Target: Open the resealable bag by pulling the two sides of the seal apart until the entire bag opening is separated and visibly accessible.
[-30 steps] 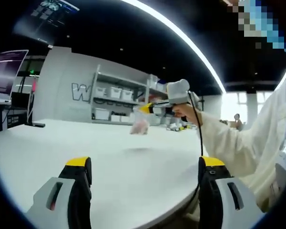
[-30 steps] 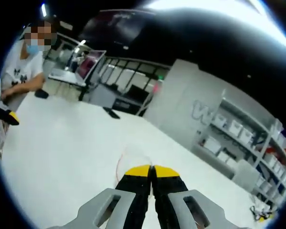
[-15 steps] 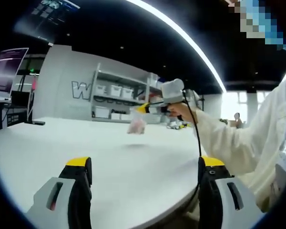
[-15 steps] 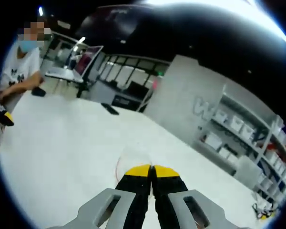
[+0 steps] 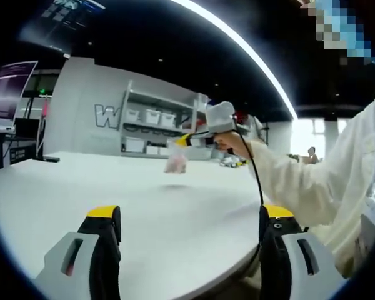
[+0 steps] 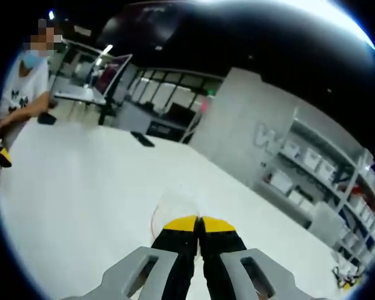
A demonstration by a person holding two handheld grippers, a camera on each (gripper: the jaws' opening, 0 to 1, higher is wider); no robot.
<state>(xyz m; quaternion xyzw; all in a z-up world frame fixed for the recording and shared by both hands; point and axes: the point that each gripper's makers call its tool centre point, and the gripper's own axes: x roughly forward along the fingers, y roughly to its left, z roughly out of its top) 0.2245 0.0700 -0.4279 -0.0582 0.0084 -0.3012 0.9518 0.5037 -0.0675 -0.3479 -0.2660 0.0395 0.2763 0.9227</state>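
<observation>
Your work surface is a white table (image 5: 175,206), round-edged in the left gripper view, broad and pale in the right gripper view (image 6: 81,181). Far side, a small flat dark object (image 6: 141,139) lies on it, too small to identify. Another dark item (image 6: 47,117) rests at the edge beside a seated person's arm. A similar dark shape (image 5: 49,160) sits at your far left rim.

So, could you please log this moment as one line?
left gripper open, idle | right gripper shut on bag | bag hangs above table | seal not yet pulled apart
</observation>
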